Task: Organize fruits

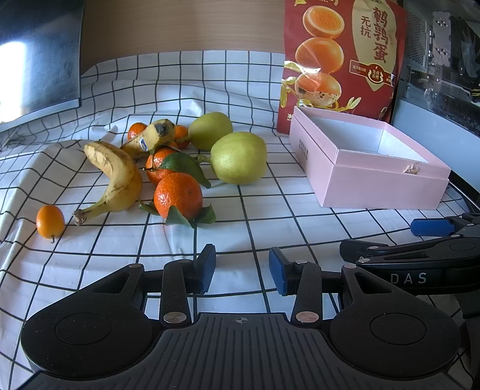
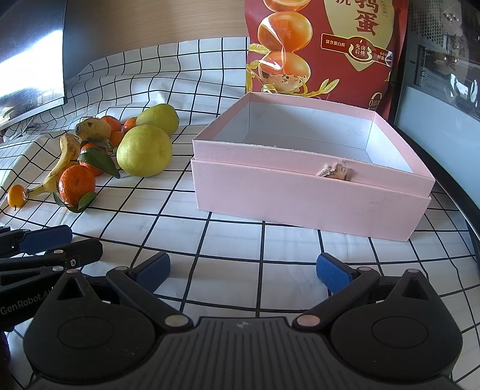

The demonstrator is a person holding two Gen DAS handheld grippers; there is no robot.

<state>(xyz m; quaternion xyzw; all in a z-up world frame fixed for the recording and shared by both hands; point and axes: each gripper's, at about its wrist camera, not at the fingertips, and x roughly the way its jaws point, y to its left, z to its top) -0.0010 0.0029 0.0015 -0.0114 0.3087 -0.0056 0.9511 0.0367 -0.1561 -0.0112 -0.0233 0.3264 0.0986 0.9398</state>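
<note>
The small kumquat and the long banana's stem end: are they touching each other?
Apart. In the left wrist view, a strip of checked cloth shows between the kumquat and the banana stem tip.

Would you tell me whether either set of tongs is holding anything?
Nothing is held: left tongs and right tongs stand open over the cloth.

fruits (image 1: 168,168): bananas, pears, mandarins, kumquat heaped left | pink box (image 2: 300,195): open, seemingly empty, right

Grid-check tablecloth (image 1: 255,216) over table; wood-grain wall (image 1: 180,27) behind; dark monitor (image 1: 39,54) left, glare on screen.
</note>
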